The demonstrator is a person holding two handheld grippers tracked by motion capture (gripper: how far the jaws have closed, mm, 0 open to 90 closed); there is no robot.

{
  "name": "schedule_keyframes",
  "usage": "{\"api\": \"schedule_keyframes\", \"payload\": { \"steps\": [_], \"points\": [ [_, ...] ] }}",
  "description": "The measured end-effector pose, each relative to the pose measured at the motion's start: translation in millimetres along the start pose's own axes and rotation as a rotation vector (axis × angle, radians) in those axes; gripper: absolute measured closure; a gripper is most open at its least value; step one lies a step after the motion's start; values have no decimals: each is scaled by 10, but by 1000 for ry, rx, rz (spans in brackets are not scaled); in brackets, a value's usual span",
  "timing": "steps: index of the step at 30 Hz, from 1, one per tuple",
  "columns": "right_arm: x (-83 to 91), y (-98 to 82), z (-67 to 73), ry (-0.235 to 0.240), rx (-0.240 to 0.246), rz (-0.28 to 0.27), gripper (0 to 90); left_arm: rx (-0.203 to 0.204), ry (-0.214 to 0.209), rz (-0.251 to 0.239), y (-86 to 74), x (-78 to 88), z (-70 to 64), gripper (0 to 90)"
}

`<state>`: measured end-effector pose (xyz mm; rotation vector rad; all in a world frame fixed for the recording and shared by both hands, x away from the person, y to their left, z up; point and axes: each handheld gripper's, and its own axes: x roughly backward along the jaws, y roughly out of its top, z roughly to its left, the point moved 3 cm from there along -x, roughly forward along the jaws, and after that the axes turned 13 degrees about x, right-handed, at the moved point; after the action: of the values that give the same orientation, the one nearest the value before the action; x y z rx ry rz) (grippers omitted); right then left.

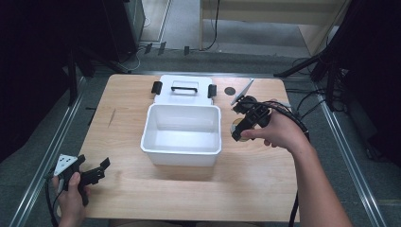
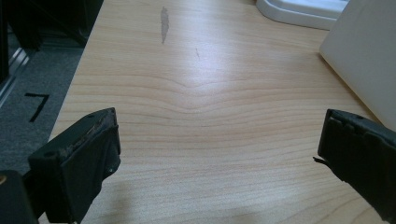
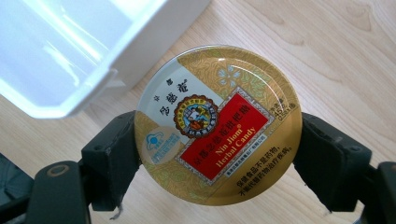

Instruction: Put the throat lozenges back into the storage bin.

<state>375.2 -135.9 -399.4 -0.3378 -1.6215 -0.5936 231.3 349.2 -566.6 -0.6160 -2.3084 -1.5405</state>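
Beside the white bin [image 1: 181, 134], the right gripper [image 3: 217, 154] pinches a round candy tin [image 3: 217, 123] by its rim, likely light, stiff and slippery, while the left gripper's [image 2: 219, 154] fingers stand wide.

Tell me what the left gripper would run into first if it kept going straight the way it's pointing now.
Probably nothing soon: the open left gripper points along bare table. Farther on, the white box sits to the right of its line and its lid near the far end; depth is unclear.
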Motion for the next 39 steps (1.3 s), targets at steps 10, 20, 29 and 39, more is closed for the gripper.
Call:
{"api": "schedule_keyframes", "payload": {
  "steps": [10,20,29,39],
  "points": [
    [64,177,85,-2,39,-7,201,0,0,-2,0,-2,-4,0],
    [102,380,202,3,75,-16,200,1,0,0,1,-3,0,0],
    [59,525,304,8,130,-23,200,1,-3,0,1,-6,-3,0],
    [-5,634,417,8,227,-40,200,4,-3,-1,2,-6,-1,0]
  ]
}}
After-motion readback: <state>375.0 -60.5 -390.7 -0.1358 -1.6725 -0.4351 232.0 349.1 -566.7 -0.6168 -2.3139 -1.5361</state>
